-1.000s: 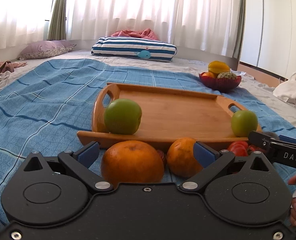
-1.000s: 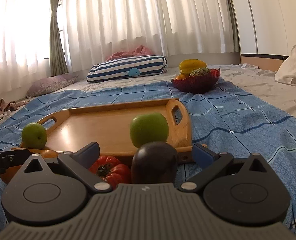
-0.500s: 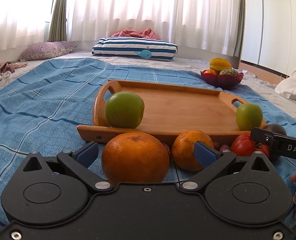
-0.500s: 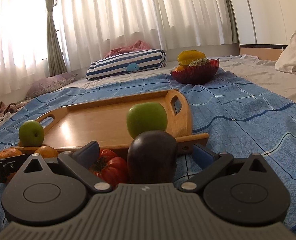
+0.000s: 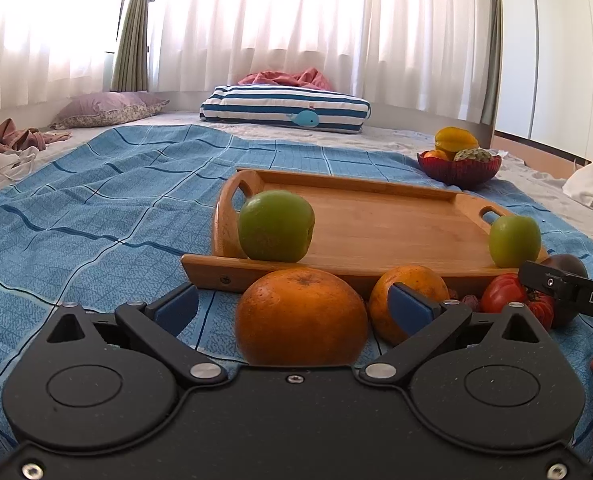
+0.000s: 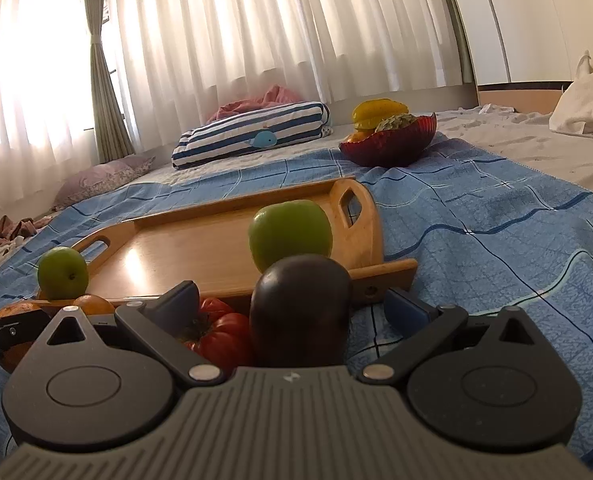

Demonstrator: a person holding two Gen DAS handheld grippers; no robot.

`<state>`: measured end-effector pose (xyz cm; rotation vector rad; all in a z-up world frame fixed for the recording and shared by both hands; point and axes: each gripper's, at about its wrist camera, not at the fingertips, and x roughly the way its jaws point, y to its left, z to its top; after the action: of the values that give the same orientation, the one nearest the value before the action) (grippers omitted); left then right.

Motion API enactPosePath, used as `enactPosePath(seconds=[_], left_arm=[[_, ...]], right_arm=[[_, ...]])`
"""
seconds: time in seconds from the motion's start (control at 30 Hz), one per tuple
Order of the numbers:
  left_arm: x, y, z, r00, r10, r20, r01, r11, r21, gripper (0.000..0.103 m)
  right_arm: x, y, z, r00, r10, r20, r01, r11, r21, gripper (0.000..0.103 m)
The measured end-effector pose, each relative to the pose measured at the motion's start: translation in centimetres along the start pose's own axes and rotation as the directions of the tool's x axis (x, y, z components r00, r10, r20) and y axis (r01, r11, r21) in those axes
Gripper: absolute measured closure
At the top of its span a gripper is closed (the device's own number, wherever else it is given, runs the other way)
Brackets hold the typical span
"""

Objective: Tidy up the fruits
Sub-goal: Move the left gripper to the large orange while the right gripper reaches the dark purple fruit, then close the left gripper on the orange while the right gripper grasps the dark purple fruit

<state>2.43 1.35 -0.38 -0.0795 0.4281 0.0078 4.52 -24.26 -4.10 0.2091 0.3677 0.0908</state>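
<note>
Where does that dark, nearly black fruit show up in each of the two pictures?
Left wrist view: the dark fruit is at the far right edge, behind the tomato, partly hidden by the other tool.
Right wrist view: it sits low in the centre, right between the open tongs.
Shared landmark: the wooden tray lies just behind it in both.

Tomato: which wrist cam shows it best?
Neither is clean; the left wrist view is slightly better. There the tomato sits far right in good light, its ribbed top showing, partly cut by the right claw's finger. In the right wrist view the tomato is larger but shadowed, hidden behind the dark fruit and a claw finger.
</note>
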Motion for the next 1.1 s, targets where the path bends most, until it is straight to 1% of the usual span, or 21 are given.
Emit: enactPosePath(seconds=[0.07, 0.27, 0.37, 0.43, 0.53, 0.63, 0.77, 0.87, 1.07, 1.1], left_arm=[[0.0, 0.1, 0.0, 1.0, -0.003, -0.001, 0.003, 1.0, 0.0, 0.004], [-0.2, 0.0, -0.1, 1.0, 0.009, -0.004, -0.009, 1.0, 0.004, 0.012], [-0.2, 0.0, -0.2, 1.0, 0.003, -0.023, -0.004, 1.0, -0.001, 0.019], [-0.3, 0.0, -0.2, 0.999, -0.004, -0.035, 0.004, 1.0, -0.004, 0.026], [-0.3, 0.0, -0.3, 0.999, -0.01, -0.045, 0.01, 1.0, -0.003, 0.032], [-0.4, 0.0, -0.4, 0.999, -0.021, -0.05, 0.021, 1.0, -0.004, 0.036], [-0.6, -0.1, -0.4, 0.998, -0.024, -0.056, 0.024, 1.0, -0.003, 0.037], [-0.6, 0.0, -0.3, 0.998, -0.028, -0.059, 0.028, 1.0, -0.006, 0.037], [-0.6, 0.0, -0.4, 0.998, -0.02, -0.06, 0.02, 1.0, -0.009, 0.036], [-0.5, -0.1, -0.3, 0.998, -0.018, -0.059, 0.018, 1.0, -0.006, 0.037]], right_arm=[[-0.1, 0.1, -0.1, 1.0, -0.003, 0.006, 0.003, 1.0, -0.004, 0.0], [-0.2, 0.0, -0.1, 1.0, 0.001, 0.007, -0.001, 1.0, 0.001, 0.0], [-0.2, -0.2, -0.1, 1.0, 0.006, 0.006, -0.006, 1.0, 0.008, 0.0], [-0.1, -0.3, -0.1, 1.0, 0.009, 0.006, -0.009, 1.0, 0.011, 0.0], [-0.1, -0.4, -0.2, 1.0, 0.009, 0.008, -0.009, 1.0, 0.014, 0.0], [-0.2, -0.4, -0.2, 1.0, 0.005, 0.013, -0.005, 1.0, 0.009, 0.0], [-0.5, -0.2, -0.3, 0.999, -0.014, 0.037, 0.014, 1.0, 0.002, 0.0], [-0.8, -0.2, -0.4, 0.998, -0.032, 0.05, 0.032, 0.999, 0.012, 0.006], [-0.8, -1.3, -0.4, 0.999, -0.032, 0.031, 0.03, 0.996, 0.078, 0.019], [-0.8, -1.4, -0.4, 0.999, -0.032, 0.027, 0.03, 0.996, 0.084, 0.023]])
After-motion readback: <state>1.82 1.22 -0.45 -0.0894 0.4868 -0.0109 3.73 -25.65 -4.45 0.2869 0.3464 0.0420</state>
